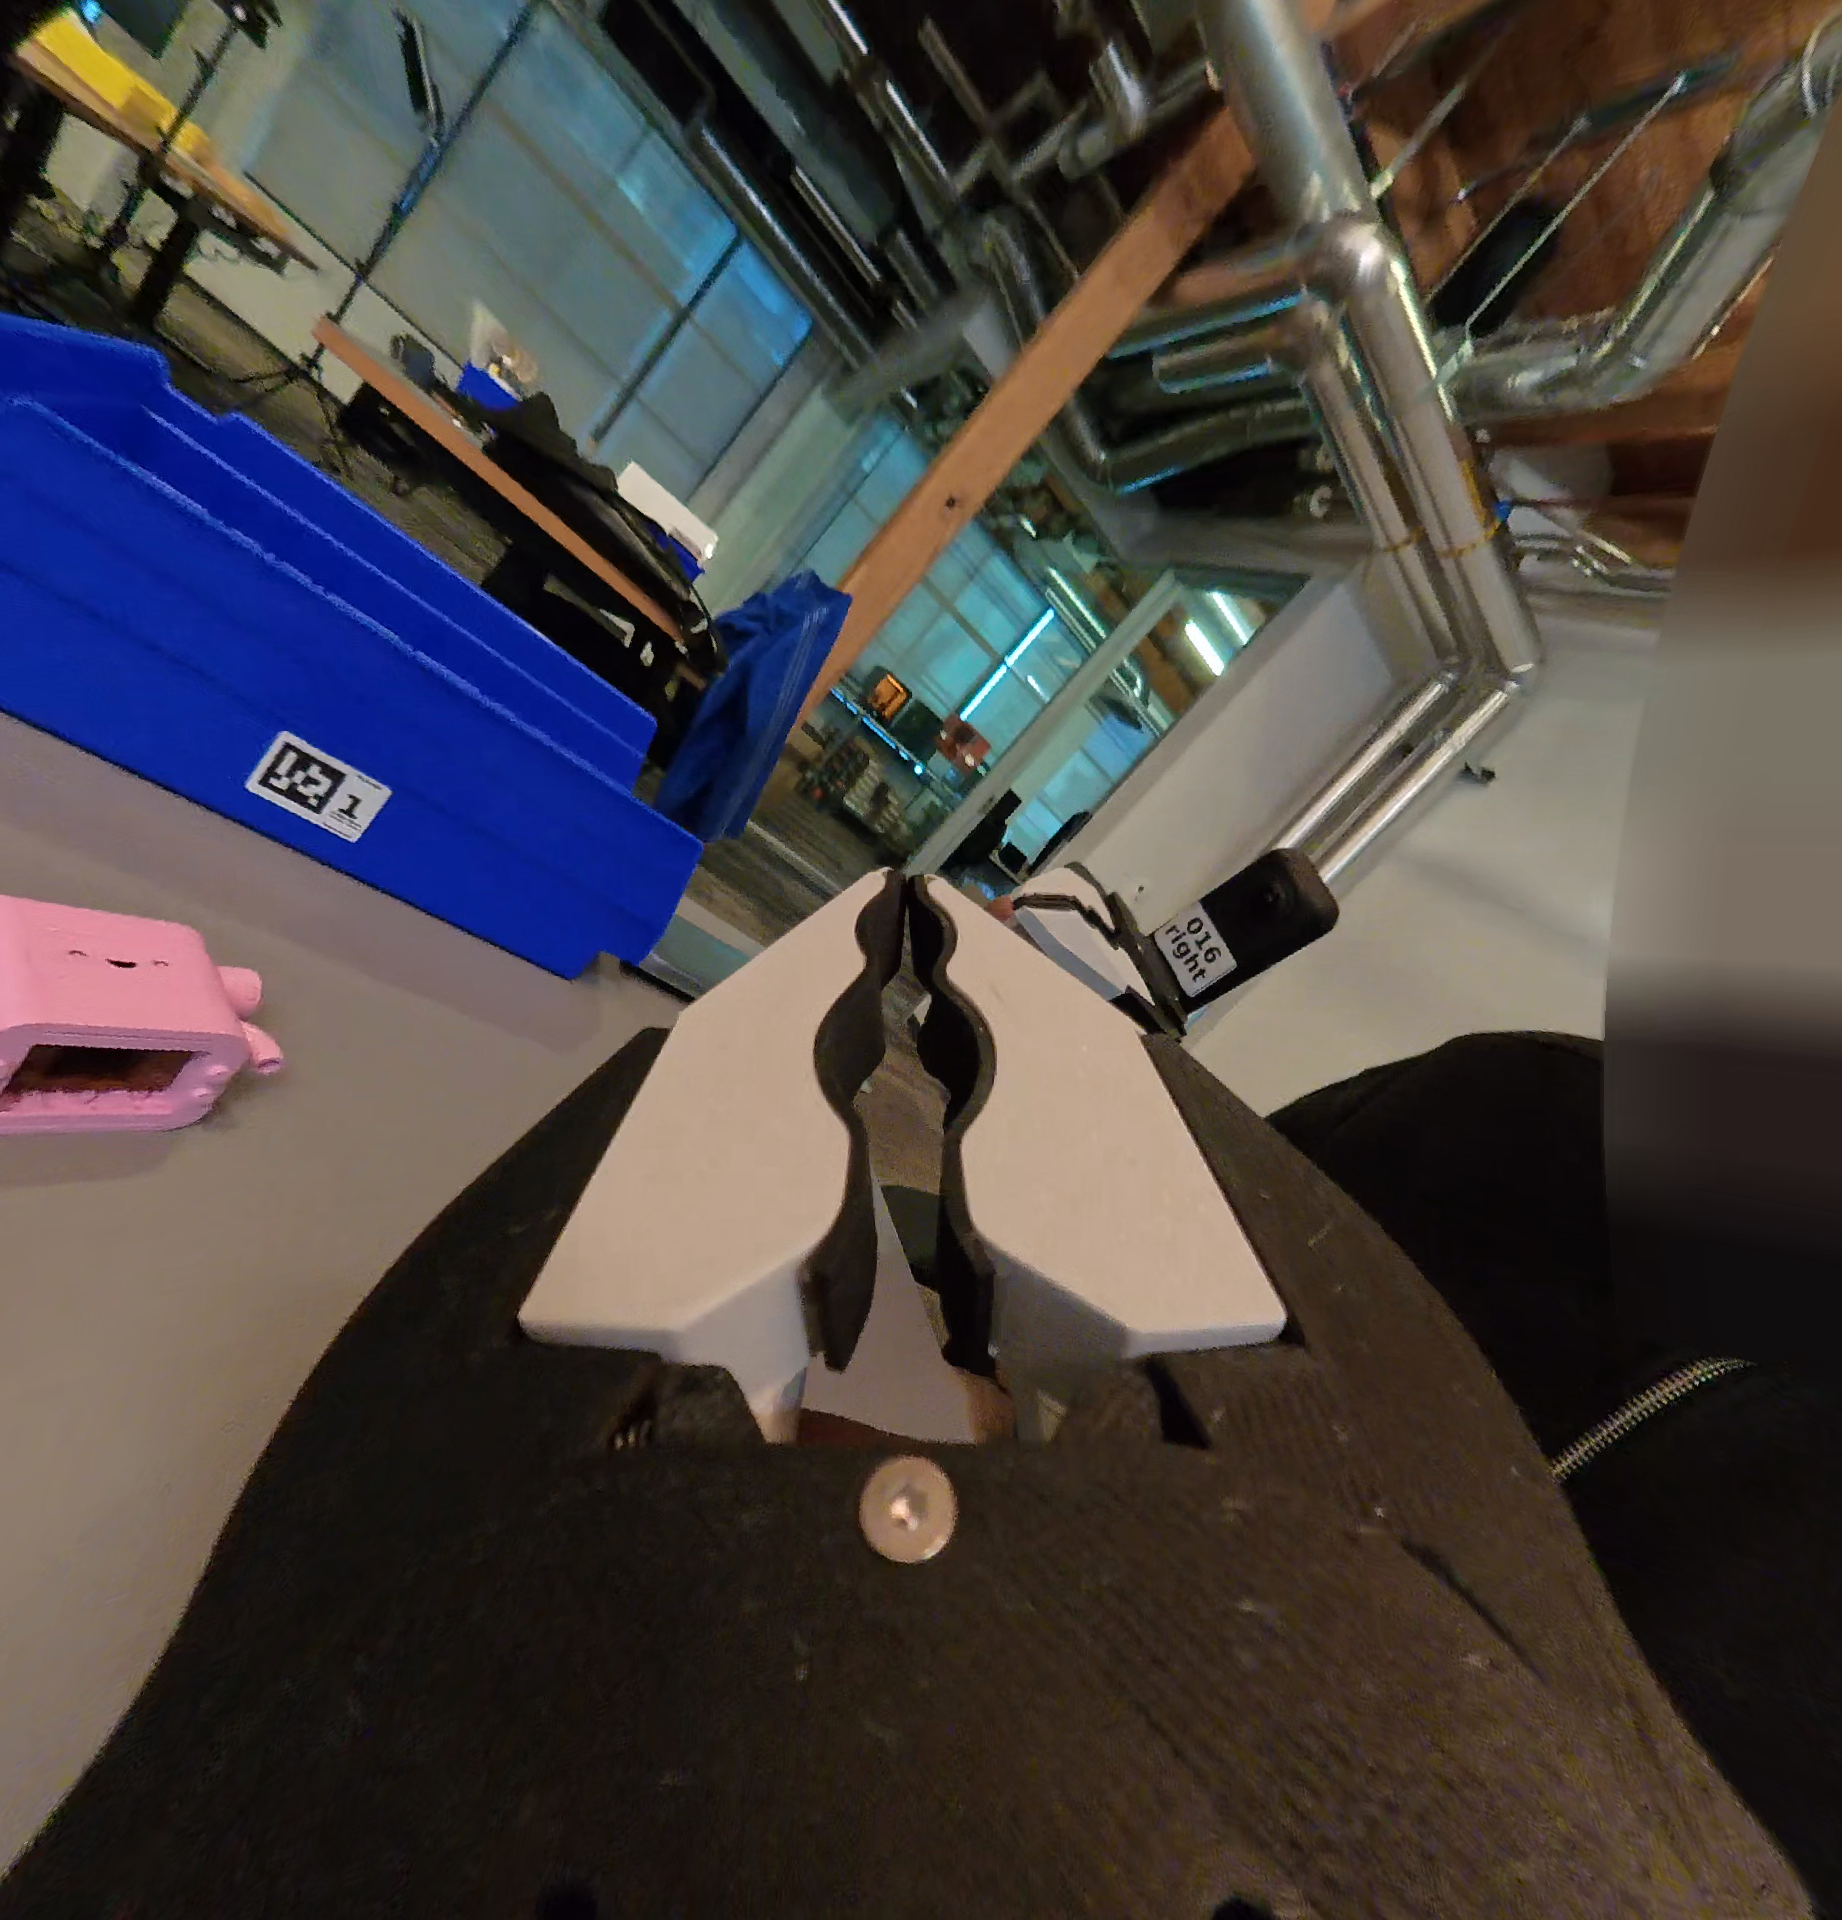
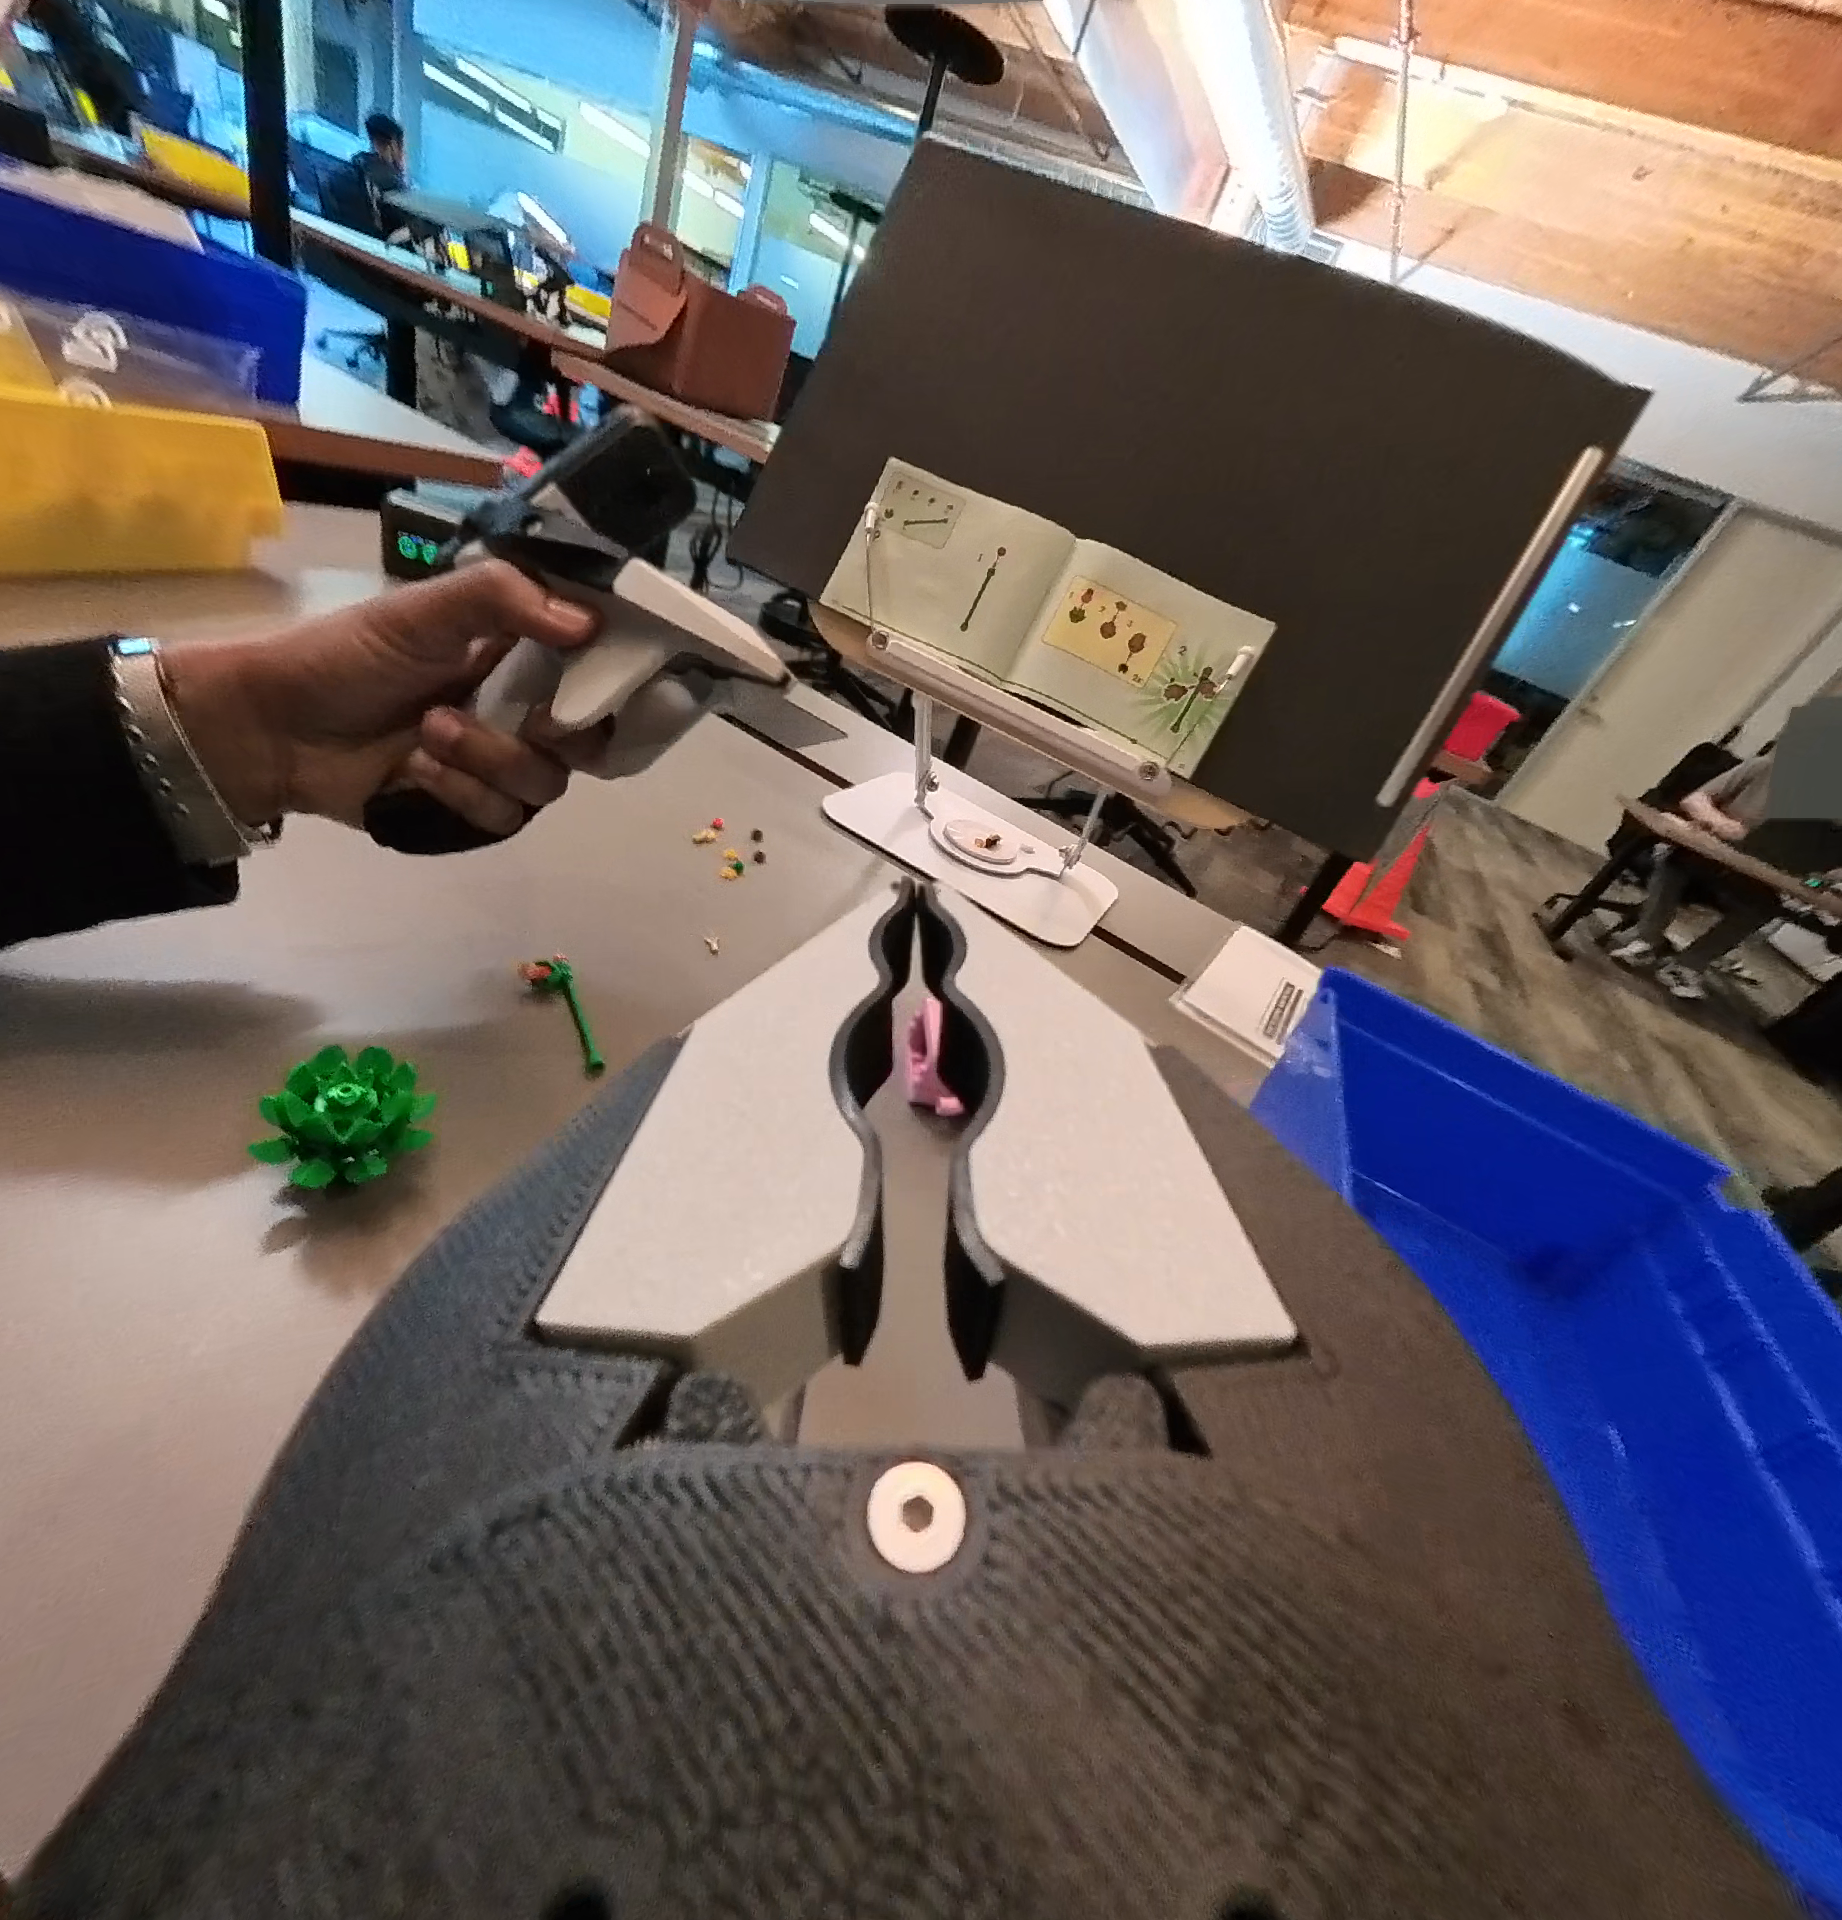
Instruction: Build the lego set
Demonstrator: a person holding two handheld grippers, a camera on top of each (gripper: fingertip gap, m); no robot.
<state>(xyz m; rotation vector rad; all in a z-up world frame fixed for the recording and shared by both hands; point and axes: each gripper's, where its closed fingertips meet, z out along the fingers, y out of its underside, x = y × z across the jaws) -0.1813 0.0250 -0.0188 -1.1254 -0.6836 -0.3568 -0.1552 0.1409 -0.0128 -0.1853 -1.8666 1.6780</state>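
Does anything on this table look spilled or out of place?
A few tiny loose pieces lie scattered on the table near the booklet stand, apart from the green leafy build and the stem. Otherwise nothing looks damaged.

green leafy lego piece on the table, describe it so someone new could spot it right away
In the right wrist view, start at the grey table and look to its left side, below the hand holding the other gripper. The green leafy lego piece sits there alone, a round rosette, unlike the thin green stem nearby.

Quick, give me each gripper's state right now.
Left gripper: shut, tips together, holding nothing.
Right gripper: shut, tips together, holding nothing visible; a pink piece shows through the gap behind the tips.
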